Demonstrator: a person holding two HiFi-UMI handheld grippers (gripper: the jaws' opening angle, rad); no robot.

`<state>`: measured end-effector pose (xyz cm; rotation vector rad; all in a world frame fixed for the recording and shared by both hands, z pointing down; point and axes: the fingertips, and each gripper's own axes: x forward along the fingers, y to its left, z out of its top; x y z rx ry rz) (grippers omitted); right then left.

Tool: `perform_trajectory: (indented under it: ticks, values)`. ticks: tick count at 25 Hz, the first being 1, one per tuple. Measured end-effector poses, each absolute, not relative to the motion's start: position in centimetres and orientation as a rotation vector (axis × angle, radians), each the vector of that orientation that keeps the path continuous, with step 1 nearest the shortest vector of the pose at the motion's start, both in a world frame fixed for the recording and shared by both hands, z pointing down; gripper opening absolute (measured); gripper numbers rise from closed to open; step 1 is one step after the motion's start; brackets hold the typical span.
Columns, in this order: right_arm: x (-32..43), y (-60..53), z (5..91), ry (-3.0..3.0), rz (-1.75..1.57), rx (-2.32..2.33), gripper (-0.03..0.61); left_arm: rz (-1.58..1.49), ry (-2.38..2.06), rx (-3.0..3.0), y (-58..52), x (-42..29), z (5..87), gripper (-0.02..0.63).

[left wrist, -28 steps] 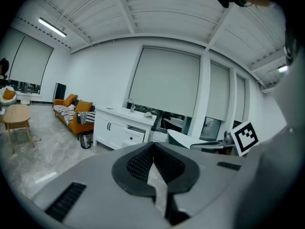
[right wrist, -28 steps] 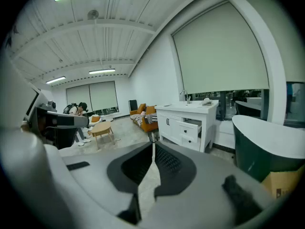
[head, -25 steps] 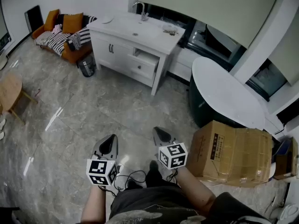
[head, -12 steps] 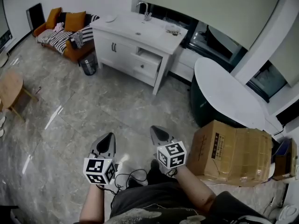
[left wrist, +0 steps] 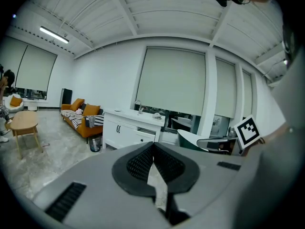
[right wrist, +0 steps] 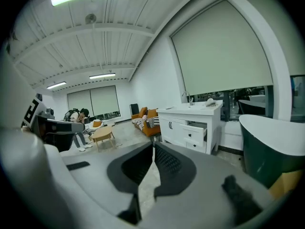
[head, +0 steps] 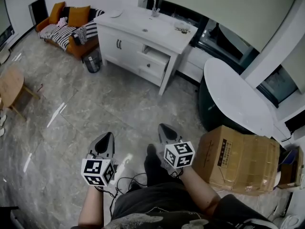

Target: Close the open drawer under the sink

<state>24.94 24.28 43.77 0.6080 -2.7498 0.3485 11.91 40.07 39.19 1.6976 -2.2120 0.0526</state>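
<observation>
Left gripper and right gripper: jaws together, nothing held. Drawer under sink stands open, well apart from both.

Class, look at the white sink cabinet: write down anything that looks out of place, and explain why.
One thing stands out: the upper drawer of the cabinet is pulled out, so its front sticks forward of the doors beside it. From here, nothing else on the cabinet looks spilled or damaged.
</observation>
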Motion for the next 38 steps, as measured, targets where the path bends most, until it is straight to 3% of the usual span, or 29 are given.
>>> perform_trajectory:
  ticks: [21, 38]
  values:
    - [10.8, -2.4, 48.5, -2.700, 0.470, 0.505, 0.031, 0.115, -2.264, 1.493, 17.8, -1.0, 42.0, 0.015]
    - [8.9, -8.9, 51.2, -2.643, 0.530, 0.623, 0.031, 0.207, -2.201, 1.639, 6.6, -6.2, 42.7, 0.015]
